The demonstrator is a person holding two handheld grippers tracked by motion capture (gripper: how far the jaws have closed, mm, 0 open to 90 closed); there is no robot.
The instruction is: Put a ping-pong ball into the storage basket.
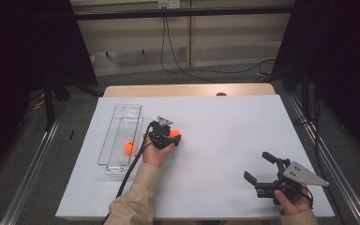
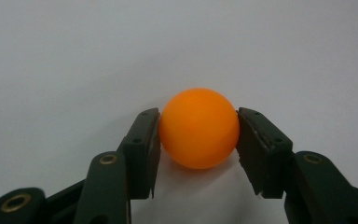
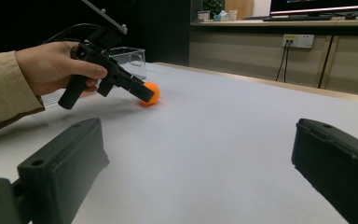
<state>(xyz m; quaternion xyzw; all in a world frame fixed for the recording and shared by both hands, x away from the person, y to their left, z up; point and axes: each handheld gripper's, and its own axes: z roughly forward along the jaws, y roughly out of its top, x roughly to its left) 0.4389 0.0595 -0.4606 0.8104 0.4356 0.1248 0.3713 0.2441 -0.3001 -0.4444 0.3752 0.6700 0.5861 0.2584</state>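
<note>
- Here, an orange ball (image 2: 199, 128) is sitting on the white bench (image 1: 225, 136), pinched between the two black jaws of the left claw (image 2: 198, 140), one pad pressing on each side of it.
- In the high view, that ball (image 1: 175, 133) is lying just to the right of a clear plastic tray (image 1: 120, 123), near the middle-left of the bench.
- The left claw (image 1: 174, 138) is being held low over the surface by the person's left hand (image 1: 157, 152), a tan sleeve (image 1: 133, 197) covering the forearm.
- A second orange ball (image 1: 130, 147) is resting inside the tray, close to its near end.
- The right claw (image 1: 258, 168) is hovering well apart at the bench's near right corner, its jaws spread wide and gripping nothing.
</note>
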